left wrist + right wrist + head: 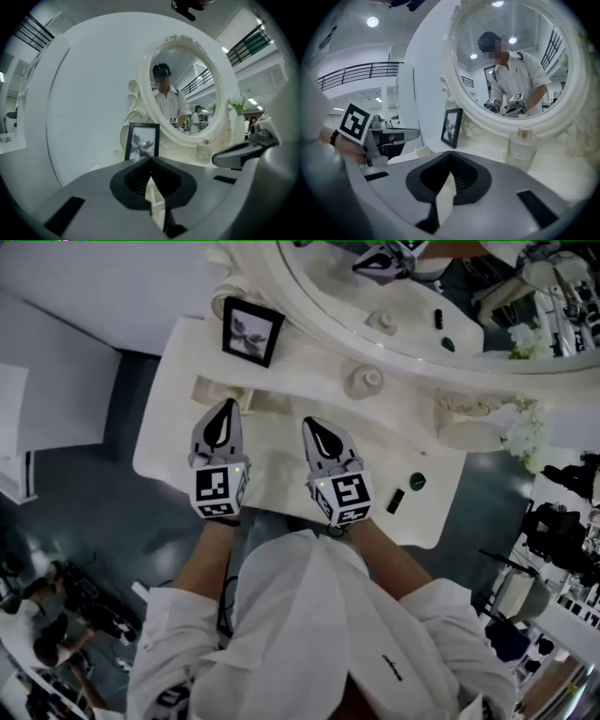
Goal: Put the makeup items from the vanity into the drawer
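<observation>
We hold left hand-held gripper (225, 416) closed, empty | right hand-held gripper (316, 430) closed, empty | both above bench (173, 423) | small black makeup item (396, 501) and round dark-green one (417, 481) lie near bench's right end

A black picture frame (251, 330) holding a black-and-white print is standing upright just left of a large oval mirror (412, 306), whose carved white rim is rising behind it. White flowers (525, 432) are sitting by the mirror's right side, well apart from the picture frame, and a plain white wall panel (84, 103) is standing behind them all. A dark floor (94, 512) is spreading out to the left below, while a railed balcony (356, 75) and round ceiling lights (372, 21) are showing in the hall overhead.
</observation>
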{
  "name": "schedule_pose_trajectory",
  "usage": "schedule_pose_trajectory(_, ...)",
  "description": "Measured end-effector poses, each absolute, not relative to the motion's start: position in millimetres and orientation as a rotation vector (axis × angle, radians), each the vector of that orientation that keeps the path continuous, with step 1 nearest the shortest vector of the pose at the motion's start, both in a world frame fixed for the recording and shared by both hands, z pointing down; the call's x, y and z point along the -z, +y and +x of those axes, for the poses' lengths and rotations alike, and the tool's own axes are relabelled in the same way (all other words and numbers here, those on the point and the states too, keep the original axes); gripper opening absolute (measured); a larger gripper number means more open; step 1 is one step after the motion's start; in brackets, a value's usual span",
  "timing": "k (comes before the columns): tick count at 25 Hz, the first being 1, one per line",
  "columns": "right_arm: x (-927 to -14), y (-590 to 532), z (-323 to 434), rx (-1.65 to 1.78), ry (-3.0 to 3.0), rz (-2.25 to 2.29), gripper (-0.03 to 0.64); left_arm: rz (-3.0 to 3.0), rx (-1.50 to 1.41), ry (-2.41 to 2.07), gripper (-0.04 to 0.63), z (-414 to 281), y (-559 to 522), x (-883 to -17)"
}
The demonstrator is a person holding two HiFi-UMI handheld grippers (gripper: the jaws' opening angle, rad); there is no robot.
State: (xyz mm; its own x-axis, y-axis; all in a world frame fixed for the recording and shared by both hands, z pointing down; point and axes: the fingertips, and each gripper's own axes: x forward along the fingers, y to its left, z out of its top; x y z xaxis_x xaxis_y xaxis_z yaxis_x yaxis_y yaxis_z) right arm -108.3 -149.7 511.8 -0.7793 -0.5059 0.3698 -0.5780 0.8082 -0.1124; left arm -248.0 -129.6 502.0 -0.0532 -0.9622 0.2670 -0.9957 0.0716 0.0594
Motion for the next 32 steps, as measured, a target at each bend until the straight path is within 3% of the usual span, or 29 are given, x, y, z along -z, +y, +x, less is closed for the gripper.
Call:
schedule_pose_trajectory(21,-401.3,-143.7,126.2,-0.245,-2.634,1.442,0.018,2.436,-0.005,-1.9,0.028,-111.5,-126.6,-368.8)
schedule_pose_trajectory(32,-387.4,-127.8,175.3,-0.224,-2.594,1.597,0.018,2.481,-0.029,-1.895,0.028,-101.9,-113.2,-360.2)
